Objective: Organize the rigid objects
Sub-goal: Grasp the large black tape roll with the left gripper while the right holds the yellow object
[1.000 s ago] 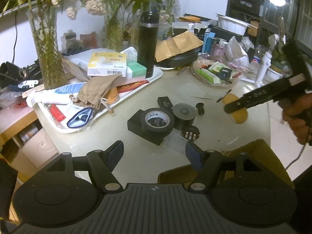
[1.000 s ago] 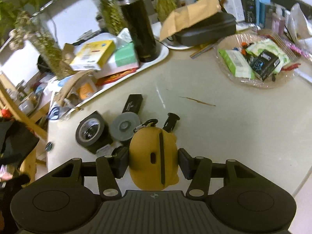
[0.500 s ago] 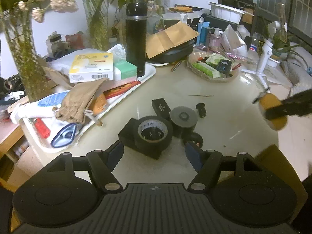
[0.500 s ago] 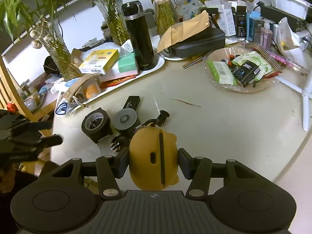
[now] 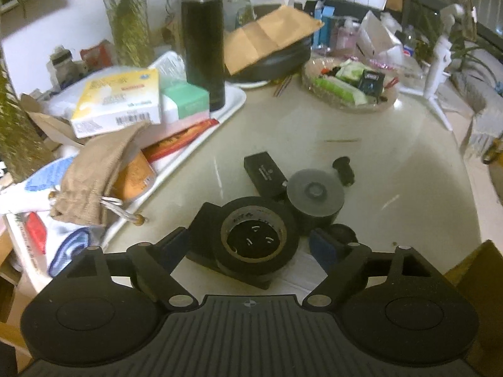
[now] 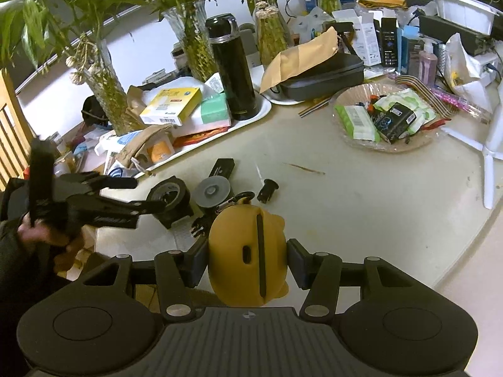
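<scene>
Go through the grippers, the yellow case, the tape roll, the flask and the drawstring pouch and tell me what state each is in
left gripper: jaws opening around the tape roll, not gripping
right gripper: shut on yellow case
yellow case: held, closed
tape roll: lying flat
black flask: upright, capped
drawstring pouch: lying on the tray

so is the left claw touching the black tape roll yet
Apart. The left wrist view shows the left claw opening around the black tape roll, with a gap between each pad and the roll.
</scene>
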`<state>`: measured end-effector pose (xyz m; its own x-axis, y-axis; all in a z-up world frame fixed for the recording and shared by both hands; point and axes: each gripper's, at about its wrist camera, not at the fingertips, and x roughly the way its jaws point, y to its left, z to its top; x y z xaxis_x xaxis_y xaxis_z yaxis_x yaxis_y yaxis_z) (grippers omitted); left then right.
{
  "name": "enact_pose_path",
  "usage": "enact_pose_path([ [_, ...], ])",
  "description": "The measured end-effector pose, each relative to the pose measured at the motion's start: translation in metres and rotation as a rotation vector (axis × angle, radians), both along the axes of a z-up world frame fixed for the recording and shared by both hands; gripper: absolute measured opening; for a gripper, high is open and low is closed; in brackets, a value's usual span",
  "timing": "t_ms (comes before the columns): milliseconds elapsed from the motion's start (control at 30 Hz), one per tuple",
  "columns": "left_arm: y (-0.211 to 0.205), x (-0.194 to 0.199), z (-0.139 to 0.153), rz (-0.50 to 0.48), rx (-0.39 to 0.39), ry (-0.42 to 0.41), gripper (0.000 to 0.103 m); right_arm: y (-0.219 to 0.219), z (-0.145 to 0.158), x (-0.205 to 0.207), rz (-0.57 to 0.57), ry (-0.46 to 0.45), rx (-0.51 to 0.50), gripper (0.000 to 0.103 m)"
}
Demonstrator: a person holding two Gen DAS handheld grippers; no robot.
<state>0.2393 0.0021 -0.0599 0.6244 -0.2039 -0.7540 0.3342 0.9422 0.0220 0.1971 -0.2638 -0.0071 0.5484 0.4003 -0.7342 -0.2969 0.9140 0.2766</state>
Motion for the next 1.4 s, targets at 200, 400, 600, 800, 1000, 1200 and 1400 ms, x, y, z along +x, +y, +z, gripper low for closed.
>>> enact_pose_path([
  [200, -0.001, 0.015, -0.013, -0.014, 0.016, 0.039, 0.084, -0.001, -0.007, -0.01, 0.004, 0.015, 0.004, 0.056],
  [400, -0.007, 0.024, -0.019, -0.04, 0.026, 0.054, 0.073, -0.001, -0.019, -0.015, -0.008, 0.037, 0.006, 0.057],
  [600, -0.009, 0.022, -0.017, -0.048, 0.027, 0.054, 0.072, -0.001, -0.023, -0.021, -0.013, 0.042, 0.014, 0.057],
  [800, -0.01, 0.013, -0.004, -0.056, 0.018, 0.028, 0.072, -0.002, -0.021, -0.023, -0.02, 0.033, 0.015, 0.056],
  [1000, -0.01, -0.002, 0.014, -0.064, 0.0, 0.009, 0.072, 0.002, -0.018, -0.028, -0.02, 0.021, -0.001, 0.056],
  [1200, -0.011, -0.022, 0.033, -0.075, -0.013, -0.009, 0.072, 0.009, -0.016, -0.035, -0.014, 0.014, -0.013, 0.056],
  [1400, -0.009, -0.042, 0.048, -0.075, -0.007, -0.02, 0.072, 0.021, -0.011, -0.045, 0.014, 0.001, -0.04, 0.056],
])
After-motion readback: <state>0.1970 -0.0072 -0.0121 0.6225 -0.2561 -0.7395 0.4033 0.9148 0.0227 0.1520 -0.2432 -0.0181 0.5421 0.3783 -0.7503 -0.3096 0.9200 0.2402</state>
